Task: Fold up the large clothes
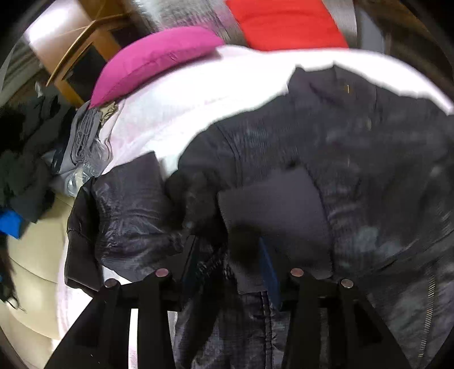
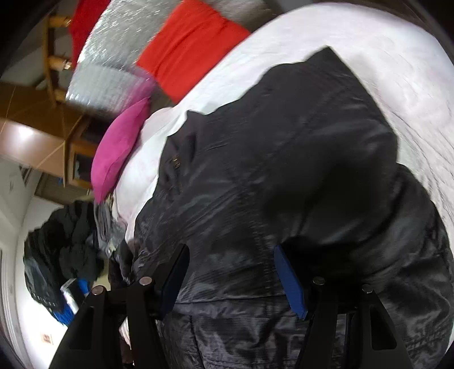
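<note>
A large black shiny jacket [image 1: 326,159] lies spread on a white bed sheet [image 1: 176,93], one sleeve [image 1: 124,210] hanging toward the bed's left edge. It also fills the right wrist view [image 2: 283,176] on the sheet [image 2: 397,71]. My left gripper [image 1: 227,264] sits low over the jacket, with fabric bunched between its blue-padded fingers [image 1: 268,269]; how tightly it closes on the cloth is hidden. My right gripper [image 2: 231,272] is open, its fingers [image 2: 289,278] wide apart and pressed against the jacket.
A magenta pillow [image 1: 153,62] lies at the head of the bed, with red cushions [image 1: 286,22] and a grey blanket [image 2: 113,56] behind. A wooden table [image 1: 82,56] stands left of the bed. A dark clothes pile [image 2: 65,244] lies on the floor at left.
</note>
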Action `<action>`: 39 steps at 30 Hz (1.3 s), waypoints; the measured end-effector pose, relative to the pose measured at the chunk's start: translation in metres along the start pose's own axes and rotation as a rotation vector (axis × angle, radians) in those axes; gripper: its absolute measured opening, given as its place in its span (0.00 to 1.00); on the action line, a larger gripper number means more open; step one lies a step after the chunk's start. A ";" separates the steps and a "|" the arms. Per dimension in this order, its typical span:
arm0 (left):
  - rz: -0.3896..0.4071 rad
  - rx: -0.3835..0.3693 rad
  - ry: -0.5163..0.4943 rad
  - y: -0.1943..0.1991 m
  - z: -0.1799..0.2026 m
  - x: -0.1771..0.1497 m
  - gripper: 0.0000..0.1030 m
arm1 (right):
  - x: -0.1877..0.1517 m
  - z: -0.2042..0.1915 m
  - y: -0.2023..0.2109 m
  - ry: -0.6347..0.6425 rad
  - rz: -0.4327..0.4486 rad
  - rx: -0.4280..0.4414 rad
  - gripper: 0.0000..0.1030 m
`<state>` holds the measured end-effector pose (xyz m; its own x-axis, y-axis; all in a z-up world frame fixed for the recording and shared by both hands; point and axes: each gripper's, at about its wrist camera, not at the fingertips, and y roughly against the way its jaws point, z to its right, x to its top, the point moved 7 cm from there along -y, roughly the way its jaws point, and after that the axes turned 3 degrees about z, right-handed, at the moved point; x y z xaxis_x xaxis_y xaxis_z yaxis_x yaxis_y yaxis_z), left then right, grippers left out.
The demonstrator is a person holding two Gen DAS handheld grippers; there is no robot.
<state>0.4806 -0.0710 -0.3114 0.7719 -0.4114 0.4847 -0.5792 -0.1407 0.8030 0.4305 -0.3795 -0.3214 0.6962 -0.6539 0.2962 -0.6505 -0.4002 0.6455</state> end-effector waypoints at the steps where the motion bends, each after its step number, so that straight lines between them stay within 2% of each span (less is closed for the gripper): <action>1: -0.010 -0.001 0.003 -0.003 0.003 -0.003 0.44 | -0.002 -0.001 -0.002 0.011 -0.007 -0.010 0.63; 5: -0.016 -0.060 0.078 0.008 -0.013 -0.008 0.50 | -0.009 0.004 -0.011 0.025 -0.034 -0.045 0.64; 8: 0.022 -0.079 0.146 0.028 -0.040 -0.015 0.62 | -0.009 0.001 -0.004 0.038 -0.012 -0.033 0.64; 10: 0.056 -0.043 0.201 0.042 -0.073 -0.024 0.76 | -0.011 -0.002 -0.004 0.047 -0.006 -0.036 0.64; 13: 0.105 0.060 0.272 0.057 -0.128 -0.041 0.84 | -0.013 -0.004 -0.006 0.059 -0.004 -0.055 0.64; 16: 0.107 0.182 0.344 0.060 -0.181 -0.061 0.85 | -0.015 -0.009 -0.009 0.083 0.002 -0.066 0.64; 19: 0.074 0.220 0.421 0.054 -0.215 -0.080 0.86 | -0.017 -0.011 -0.011 0.082 -0.003 -0.059 0.64; 21: 0.055 0.258 0.440 0.053 -0.226 -0.087 0.86 | -0.018 -0.012 -0.013 0.091 0.002 -0.070 0.64; 25: 0.067 0.317 0.448 0.052 -0.238 -0.093 0.86 | -0.020 -0.012 -0.017 0.108 -0.002 -0.094 0.64; 32: -0.004 0.292 0.578 0.017 -0.263 -0.098 0.86 | -0.022 -0.010 -0.019 0.113 -0.001 -0.102 0.64; 35: -0.017 0.271 0.594 -0.002 -0.259 -0.088 0.86 | -0.022 -0.010 -0.021 0.119 -0.001 -0.110 0.64; 39: -0.067 0.284 0.595 -0.025 -0.259 -0.084 0.86 | -0.021 -0.011 -0.022 0.121 -0.001 -0.111 0.64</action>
<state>0.4984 0.2001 -0.2824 0.7745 0.1624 0.6114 -0.5091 -0.4137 0.7548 0.4330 -0.3501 -0.3343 0.7330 -0.5686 0.3734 -0.6165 -0.3231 0.7180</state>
